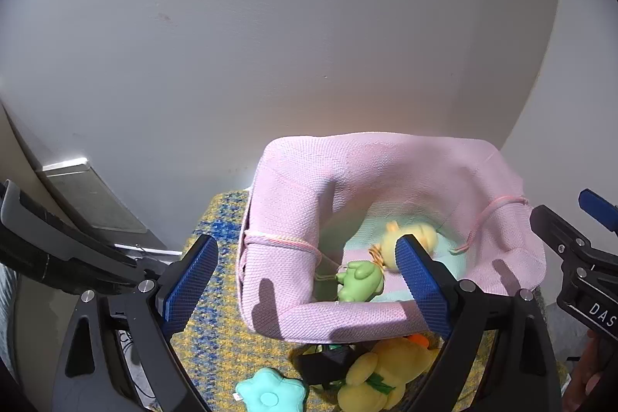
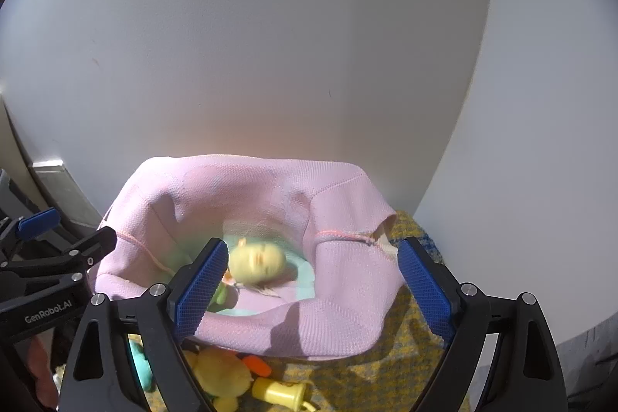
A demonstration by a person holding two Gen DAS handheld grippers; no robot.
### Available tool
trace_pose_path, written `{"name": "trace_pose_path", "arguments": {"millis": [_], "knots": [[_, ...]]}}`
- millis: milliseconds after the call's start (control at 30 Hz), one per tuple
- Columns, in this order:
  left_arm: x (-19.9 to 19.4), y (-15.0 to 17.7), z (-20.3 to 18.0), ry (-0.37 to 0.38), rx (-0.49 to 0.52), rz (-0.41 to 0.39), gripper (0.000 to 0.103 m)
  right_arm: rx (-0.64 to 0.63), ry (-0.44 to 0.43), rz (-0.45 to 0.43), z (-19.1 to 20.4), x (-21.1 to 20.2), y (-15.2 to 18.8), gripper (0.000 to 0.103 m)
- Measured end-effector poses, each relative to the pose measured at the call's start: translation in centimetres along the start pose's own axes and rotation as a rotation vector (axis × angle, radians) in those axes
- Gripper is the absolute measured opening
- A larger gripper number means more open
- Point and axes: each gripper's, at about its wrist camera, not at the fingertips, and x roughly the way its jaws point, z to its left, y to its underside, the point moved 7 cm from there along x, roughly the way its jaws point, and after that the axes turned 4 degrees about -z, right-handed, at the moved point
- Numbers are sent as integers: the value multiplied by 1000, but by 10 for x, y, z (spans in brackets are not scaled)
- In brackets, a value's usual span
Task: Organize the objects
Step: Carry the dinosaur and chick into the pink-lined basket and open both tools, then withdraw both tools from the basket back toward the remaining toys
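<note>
Lying nearest, on the yellow-blue woven mat [image 1: 216, 327]: teal flower plush [image 1: 270, 392], yellow plush duck [image 1: 386, 369], a black item [image 1: 328, 360] between them, identity unclear. Also a yellow plastic toy [image 2: 280, 392] and orange piece [image 2: 257, 365] in the right view. Hovering above, both spread wide and gripping nothing: left gripper [image 1: 307, 282], right gripper [image 2: 311, 286]. Sitting just beyond the loose toys: pink fabric basket [image 1: 278, 296], soft-walled, rim sagging, on the mat. Resting inside on its teal-pink bottom: green frog toy [image 1: 359, 282] near the front wall, blurred yellow duck toy [image 1: 411, 238] behind it. Backing everything: plain white wall [image 1: 270, 45].
</note>
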Motion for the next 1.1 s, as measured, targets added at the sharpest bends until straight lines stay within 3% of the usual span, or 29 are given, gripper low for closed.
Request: {"name": "trace_pose_path", "arguments": {"millis": [333,467,667,1100], "knots": [[-24,4,11,-12,-9,-18,95,17,-2,-14,1,-18,5,90],[-39,7,15,-26,-14,-41,103,27,1,-23,2,-29,9,91],[-54,15,20,-32,-16,-51,103,47,8,-34,-1,-48,18,97],[-75,47,28,-33,-36,-40,103,59,10,-30,-1,-66,38,99]]}}
